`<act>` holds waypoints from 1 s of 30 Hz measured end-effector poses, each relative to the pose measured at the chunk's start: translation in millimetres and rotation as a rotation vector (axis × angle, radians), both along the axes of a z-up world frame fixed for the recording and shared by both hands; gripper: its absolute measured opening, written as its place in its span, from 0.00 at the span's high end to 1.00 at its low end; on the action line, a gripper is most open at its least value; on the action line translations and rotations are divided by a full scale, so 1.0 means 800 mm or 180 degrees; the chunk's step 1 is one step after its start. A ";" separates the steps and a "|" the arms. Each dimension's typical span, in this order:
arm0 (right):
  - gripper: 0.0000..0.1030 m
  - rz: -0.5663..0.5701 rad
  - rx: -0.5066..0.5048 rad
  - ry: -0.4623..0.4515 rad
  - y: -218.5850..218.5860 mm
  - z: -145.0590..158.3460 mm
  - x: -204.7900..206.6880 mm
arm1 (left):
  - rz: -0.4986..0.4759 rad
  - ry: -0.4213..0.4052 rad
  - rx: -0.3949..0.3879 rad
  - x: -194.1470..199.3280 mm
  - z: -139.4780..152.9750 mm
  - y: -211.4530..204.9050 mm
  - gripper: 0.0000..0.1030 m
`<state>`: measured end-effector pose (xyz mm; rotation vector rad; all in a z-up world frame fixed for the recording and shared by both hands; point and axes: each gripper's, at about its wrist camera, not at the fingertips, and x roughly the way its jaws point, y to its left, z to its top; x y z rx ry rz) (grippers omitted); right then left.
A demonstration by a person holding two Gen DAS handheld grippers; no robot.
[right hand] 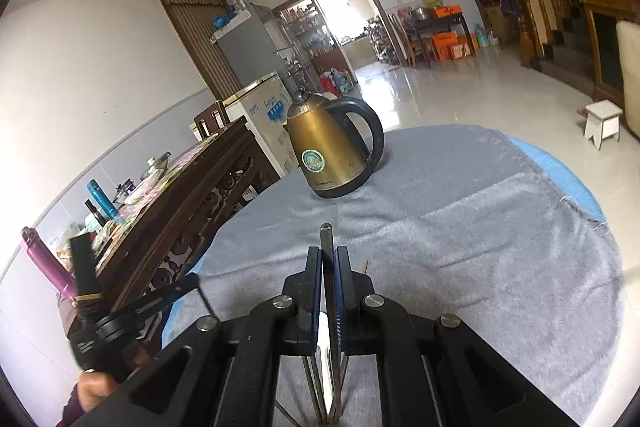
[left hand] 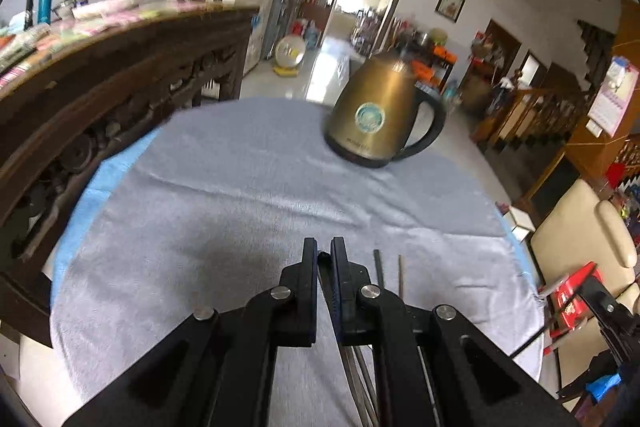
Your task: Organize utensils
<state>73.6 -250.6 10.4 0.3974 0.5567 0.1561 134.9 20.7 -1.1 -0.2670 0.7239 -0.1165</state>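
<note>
Both tools, left (left hand: 324, 255) and right (right hand: 328, 253), clamp utensil handles (right hand: 326, 239) above the grey-clothed table (left hand: 240, 187) (kettle (left hand: 376, 115) behind).

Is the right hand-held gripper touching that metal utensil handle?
Touching. The right wrist view shows the right hand-held gripper shut on the metal utensil handle, both pads pressed against it.

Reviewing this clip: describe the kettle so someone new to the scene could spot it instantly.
Find the round table covered by a grey cloth. Toward its far edge stands the kettle, upright and alone. Its brassy gold body, round teal badge and looping black handle set it apart from the thin metal utensils near the fingers.
</note>
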 end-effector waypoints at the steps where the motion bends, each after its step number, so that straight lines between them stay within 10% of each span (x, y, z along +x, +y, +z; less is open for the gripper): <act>1: 0.93 -0.0010 -0.0024 -0.0031 0.002 0.003 -0.005 | -0.0008 -0.0080 0.0002 -0.012 0.007 0.001 0.94; 30: 0.93 -0.0269 -0.0110 -0.0973 0.004 0.106 -0.155 | -0.0273 -0.1377 -0.0234 -0.191 0.158 -0.001 0.94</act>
